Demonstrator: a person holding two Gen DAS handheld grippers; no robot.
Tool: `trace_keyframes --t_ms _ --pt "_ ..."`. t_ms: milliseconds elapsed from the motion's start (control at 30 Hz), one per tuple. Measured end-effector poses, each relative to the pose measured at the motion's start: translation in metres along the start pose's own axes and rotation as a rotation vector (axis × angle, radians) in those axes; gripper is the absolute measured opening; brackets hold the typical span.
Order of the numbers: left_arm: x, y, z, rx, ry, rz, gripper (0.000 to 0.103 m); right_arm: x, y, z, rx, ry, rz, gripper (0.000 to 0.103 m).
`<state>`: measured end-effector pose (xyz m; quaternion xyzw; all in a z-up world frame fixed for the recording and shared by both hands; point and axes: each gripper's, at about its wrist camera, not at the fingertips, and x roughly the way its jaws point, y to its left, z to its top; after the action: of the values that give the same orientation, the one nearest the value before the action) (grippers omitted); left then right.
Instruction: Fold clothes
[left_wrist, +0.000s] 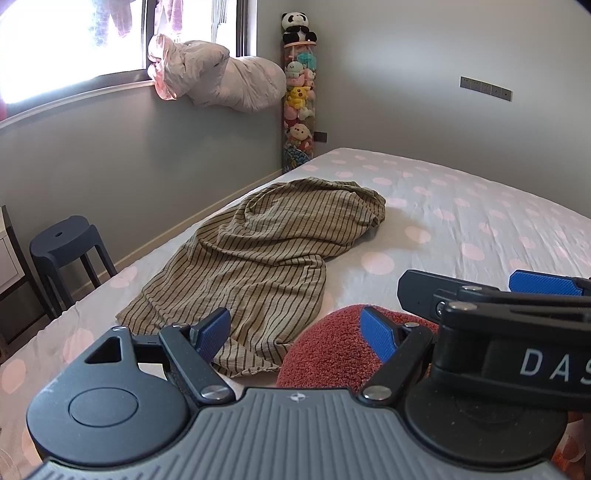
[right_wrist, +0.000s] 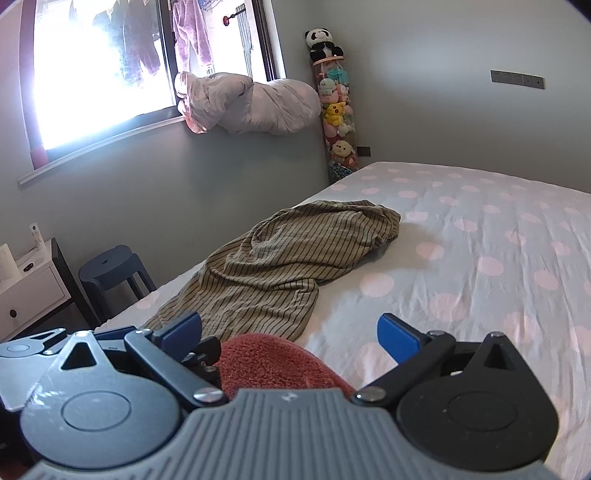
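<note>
On bed (left_wrist: 461, 206), crumpled striped garment (left_wrist: 258, 254)

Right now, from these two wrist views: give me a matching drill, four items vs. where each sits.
Items:
1. striped garment
2. red towel
3. panda
4. stool

Places:
A. on top of the tube of plush toys
B. on the floor beside the bed
C. nearest, by the open left hand-held gripper
D. crumpled mid-bed, toward the window side

Pairs: 1-D, 2-C, 3-A, 4-B
</note>
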<state>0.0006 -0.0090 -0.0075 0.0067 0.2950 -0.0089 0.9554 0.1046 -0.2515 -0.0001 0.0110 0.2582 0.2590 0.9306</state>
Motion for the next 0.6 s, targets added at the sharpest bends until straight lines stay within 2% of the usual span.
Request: trace_keyframes --t_ms 100,600 --pt "0.0002 -0.0011 -0.0009 0.007 0.003 0.002 0.077 0.0001 0.0026 -0.0007 -0.017 0.001 -0.024 0.102" --pt "0.0019 -0.0017 -0.0025 0.001 0.008 -0.004 0.077 0.0 0.0 -0.0012 -0.021 -0.004 -0.028 0.102"
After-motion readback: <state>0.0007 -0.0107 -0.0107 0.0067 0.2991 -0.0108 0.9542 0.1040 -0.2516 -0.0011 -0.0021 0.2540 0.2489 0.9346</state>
